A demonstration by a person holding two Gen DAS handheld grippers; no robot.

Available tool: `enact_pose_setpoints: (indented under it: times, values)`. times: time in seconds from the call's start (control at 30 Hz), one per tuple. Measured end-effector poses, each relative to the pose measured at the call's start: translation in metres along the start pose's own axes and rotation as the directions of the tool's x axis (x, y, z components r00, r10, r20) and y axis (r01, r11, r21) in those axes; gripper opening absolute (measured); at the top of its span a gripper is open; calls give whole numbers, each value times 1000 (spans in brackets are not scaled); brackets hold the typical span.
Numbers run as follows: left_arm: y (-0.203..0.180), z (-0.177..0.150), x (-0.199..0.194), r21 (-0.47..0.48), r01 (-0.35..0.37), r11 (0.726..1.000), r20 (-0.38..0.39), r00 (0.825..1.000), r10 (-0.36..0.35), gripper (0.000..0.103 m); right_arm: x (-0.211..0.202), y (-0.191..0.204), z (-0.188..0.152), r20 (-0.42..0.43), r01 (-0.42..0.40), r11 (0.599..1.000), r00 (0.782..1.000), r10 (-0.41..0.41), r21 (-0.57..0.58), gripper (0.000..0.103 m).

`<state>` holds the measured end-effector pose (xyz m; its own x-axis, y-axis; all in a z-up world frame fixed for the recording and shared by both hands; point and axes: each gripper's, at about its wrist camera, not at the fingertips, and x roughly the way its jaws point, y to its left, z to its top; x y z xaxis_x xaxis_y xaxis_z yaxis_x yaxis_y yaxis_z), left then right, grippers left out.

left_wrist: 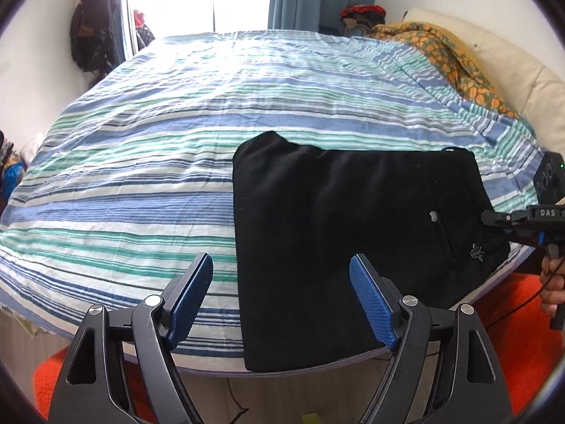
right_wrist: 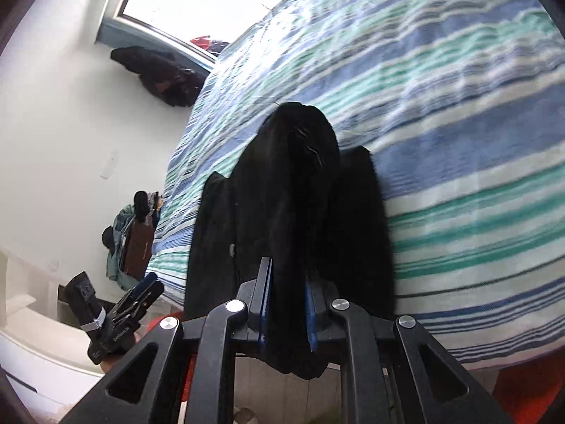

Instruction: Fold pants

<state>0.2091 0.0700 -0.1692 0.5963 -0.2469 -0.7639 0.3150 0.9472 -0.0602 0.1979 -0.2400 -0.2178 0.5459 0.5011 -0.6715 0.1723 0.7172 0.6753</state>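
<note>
**Left wrist view: one pair of pants, two grippers**

Left wrist view first: we see the black pants point(left_wrist: 339, 240) lying folded into a rough rectangle on the striped bedsheet point(left_wrist: 141, 162), near the bed's front edge. Our left gripper point(left_wrist: 281, 295) hangs above that edge with its blue pads spread wide and nothing between them; the pants' left edge sits just ahead of the gap, mostly toward the right finger. Over at the pants' right edge, the right gripper point(left_wrist: 494, 217) meets the fabric.

From the right wrist camera, we see the right gripper point(right_wrist: 287, 304) clamped on a bunched ridge of the pants point(right_wrist: 293, 190), cloth running up between both fingers.

Count: one pair of pants, two grippers, one bed, one orange-patterned blanket point(left_wrist: 448, 49) by the pillow point(left_wrist: 508, 56).
</note>
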Motion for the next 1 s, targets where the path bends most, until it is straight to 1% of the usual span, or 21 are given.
enact_pose_setpoints:
  times: [0.1,0.13,0.17,0.2,0.27,0.3,0.33,0.4,0.47,0.5,0.53,0.57,0.6,0.63,0.67,0.7,0.73,0.8,0.9,1.0]
  values:
    - [-6,-3,8,24,-21,999,-18,1000,22,81,6,-6,-3,7,29,999,1000,-29,13,17]
    - [-8,-5,11,34,-35,999,-24,999,36,81,5,-4,-1,4,49,999,999,-49,12,20]
    - [-8,-7,12,45,-48,998,-30,998,49,81,2,0,3,-2,77,997,997,-77,-1,27]
    - [-9,-10,15,56,-59,997,-36,997,62,81,-2,9,9,1,116,993,993,-116,-38,31]
    - [-8,-15,16,68,-72,995,-42,996,75,81,-16,33,24,47,206,965,979,-201,-165,31]
    - [-8,-16,18,69,-73,995,-48,996,76,81,-25,43,32,79,230,948,973,-218,-220,31]
    - [-9,-17,19,68,-71,995,-56,996,75,81,-30,57,40,106,235,936,971,-215,-261,31]
    - [-12,-18,22,75,-70,995,-67,995,75,81,-31,85,52,141,210,924,975,-173,-319,31]
    - [-17,-20,22,96,-74,993,-70,994,80,82,-20,108,58,169,188,908,977,-132,-374,31]
    - [-20,-21,23,108,-75,991,-72,994,83,81,-11,114,60,181,198,896,974,-135,-398,31]
    - [-22,-22,24,120,-76,990,-77,993,86,82,6,117,60,188,234,878,968,-168,-417,31]
    - [-24,-24,26,128,-77,989,-85,993,88,82,24,110,61,179,290,861,955,-236,-417,31]
    - [-25,-26,27,134,-77,988,-93,992,90,82,43,96,60,146,346,849,938,-313,-400,29]
    - [-26,-28,28,137,-74,988,-101,991,88,81,57,76,59,113,382,843,923,-368,-378,28]
    - [-26,-30,28,137,-65,988,-106,991,80,81,62,66,57,108,389,847,920,-376,-362,29]
    - [-26,-31,27,137,-63,989,-106,991,78,81,56,61,53,138,383,851,924,-358,-359,29]
    - [-25,-32,25,139,-64,988,-103,992,79,81,52,64,50,160,386,848,923,-351,-362,29]
    - [-24,-33,23,139,-61,988,-99,992,75,81,38,75,42,188,399,828,917,-353,-393,28]
    - [-20,-31,22,117,-48,992,-103,993,60,82,6,95,18,233,380,793,924,-303,-476,28]
    - [-19,-28,24,103,-33,994,-106,993,44,82,-20,106,-23,260,368,759,928,-266,-538,28]
